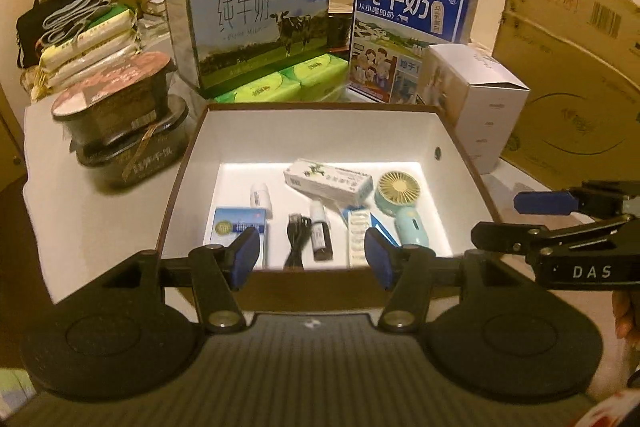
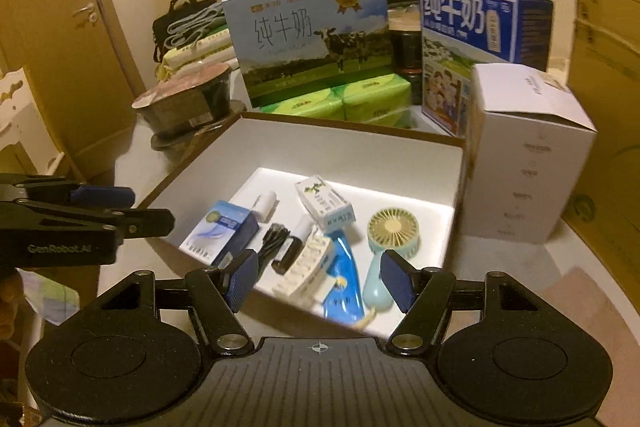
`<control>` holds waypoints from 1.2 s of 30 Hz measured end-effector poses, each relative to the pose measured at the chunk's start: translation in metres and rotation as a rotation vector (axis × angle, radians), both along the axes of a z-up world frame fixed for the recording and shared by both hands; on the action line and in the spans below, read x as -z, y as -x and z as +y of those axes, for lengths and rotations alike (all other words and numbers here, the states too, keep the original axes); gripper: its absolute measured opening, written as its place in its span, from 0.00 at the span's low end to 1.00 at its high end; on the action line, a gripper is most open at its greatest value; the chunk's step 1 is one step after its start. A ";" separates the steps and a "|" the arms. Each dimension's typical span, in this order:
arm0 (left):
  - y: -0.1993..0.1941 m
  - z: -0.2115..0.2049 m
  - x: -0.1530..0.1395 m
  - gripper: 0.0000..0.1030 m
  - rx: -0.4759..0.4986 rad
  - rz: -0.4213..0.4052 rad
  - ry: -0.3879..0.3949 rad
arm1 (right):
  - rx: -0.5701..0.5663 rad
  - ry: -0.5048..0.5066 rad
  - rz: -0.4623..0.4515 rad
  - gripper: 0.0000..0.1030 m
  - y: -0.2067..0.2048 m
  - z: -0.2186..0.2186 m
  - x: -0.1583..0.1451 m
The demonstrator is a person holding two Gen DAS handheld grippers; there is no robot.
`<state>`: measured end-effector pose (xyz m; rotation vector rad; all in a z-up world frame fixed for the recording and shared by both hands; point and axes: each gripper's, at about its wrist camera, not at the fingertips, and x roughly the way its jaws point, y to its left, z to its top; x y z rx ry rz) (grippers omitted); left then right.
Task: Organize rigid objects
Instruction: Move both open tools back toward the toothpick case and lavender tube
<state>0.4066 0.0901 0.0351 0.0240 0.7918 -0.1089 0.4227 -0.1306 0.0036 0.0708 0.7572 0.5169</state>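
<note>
Left gripper spread wide, nothing between the blue pads, poised at the near rim of the open box. Right gripper likewise agape and empty-handed, hovering over the same box from its near right corner; also seen side-on at the right edge of the left wrist view, just beside the box's right wall. Straight ahead of the left gripper, on the white floor of the box: black cable coiled close to the near wall, small dark bottle with a white cap just right of it, white blister strip further right, lying partly over a blue packet. Just beyond the left pad, blue-and-white carton; behind it, small white roll-like tube. Just past the right pad, light-blue handheld fan with a yellow grille, lying flat near the box's right wall. Deeper in the middle, white-and-green carton lying tilted, one end resting above the other items. Beyond the box's far wall: green tissue packs, pale-blue milk case with a cow, dark-blue milk case. Off to the left, stacked black bowls; off to the right, white carton beside the box, then a large brown cardboard box.
</note>
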 end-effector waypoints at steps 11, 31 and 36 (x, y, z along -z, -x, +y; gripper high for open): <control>0.059 0.003 -0.003 0.54 -0.094 -0.029 -0.025 | 0.069 -0.018 0.034 0.67 0.053 -0.021 -0.006; 0.137 -0.010 0.050 0.54 -0.103 0.084 0.021 | 0.073 0.010 0.165 0.67 0.123 -0.021 0.035; 0.145 -0.012 0.060 0.54 -0.103 0.111 0.020 | 0.078 0.016 0.200 0.67 0.131 -0.023 0.050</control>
